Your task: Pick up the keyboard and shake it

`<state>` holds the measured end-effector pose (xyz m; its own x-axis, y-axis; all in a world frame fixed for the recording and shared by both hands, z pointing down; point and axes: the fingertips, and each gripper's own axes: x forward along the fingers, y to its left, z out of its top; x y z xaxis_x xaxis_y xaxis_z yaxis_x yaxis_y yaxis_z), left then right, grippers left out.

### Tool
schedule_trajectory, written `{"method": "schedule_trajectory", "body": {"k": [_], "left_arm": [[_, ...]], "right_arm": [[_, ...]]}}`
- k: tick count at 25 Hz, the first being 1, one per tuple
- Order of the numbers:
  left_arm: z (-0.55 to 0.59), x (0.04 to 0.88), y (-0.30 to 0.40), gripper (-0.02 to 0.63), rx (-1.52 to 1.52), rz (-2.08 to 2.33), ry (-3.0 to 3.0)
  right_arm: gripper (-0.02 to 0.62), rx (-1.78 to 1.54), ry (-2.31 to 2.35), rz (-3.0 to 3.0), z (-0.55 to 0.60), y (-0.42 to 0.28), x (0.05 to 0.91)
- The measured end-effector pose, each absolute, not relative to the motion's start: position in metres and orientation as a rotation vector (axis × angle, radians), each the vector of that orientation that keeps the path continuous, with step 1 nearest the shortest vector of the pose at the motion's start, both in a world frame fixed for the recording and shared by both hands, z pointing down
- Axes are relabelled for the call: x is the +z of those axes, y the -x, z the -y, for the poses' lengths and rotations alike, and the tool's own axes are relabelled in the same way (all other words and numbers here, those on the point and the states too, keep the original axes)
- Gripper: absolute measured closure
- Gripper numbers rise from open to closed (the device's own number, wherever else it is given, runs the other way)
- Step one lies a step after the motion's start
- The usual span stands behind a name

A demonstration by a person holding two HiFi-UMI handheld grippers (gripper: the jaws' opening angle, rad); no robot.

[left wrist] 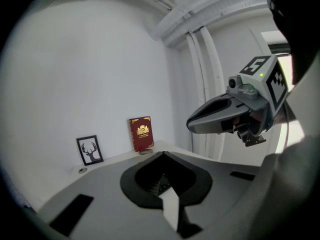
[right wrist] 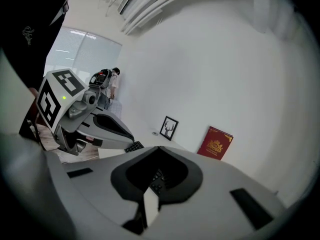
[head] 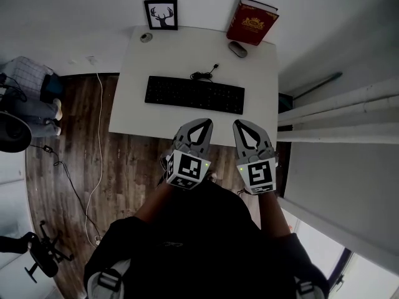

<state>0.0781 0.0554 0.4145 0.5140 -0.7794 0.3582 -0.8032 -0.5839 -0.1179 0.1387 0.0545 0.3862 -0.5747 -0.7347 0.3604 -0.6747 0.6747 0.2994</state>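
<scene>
The black keyboard (head: 194, 94) lies flat across the middle of the white table (head: 131, 104), with its cable (head: 202, 75) coiled behind it. My left gripper (head: 199, 124) and right gripper (head: 244, 126) hover side by side over the table's near edge, just short of the keyboard and touching nothing. Both are shut and empty. In the left gripper view a few keys (left wrist: 161, 184) show through the opening in the closed jaws, and the right gripper (left wrist: 191, 125) floats at the right. In the right gripper view a keyboard corner (right wrist: 134, 146) peeks out beside the left gripper (right wrist: 131, 135).
A framed deer picture (head: 161, 14), a red book (head: 251, 21), a grey mouse (head: 237, 48) and a small round object (head: 146, 37) line the table's far edge against the wall. White pipes (head: 336, 114) run along the right. A white cable (head: 98, 136) trails over the wooden floor at the left.
</scene>
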Motion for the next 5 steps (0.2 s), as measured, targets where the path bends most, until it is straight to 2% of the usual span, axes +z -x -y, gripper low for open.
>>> {"method": "schedule_trajectory", "body": {"k": [5], "left_arm": [[-0.073, 0.415, -0.090, 0.603, 0.629, 1.374, -2.686]], "right_arm": [[0.574, -0.171, -1.071, 2.445, -0.066, -0.144, 0.385]]}}
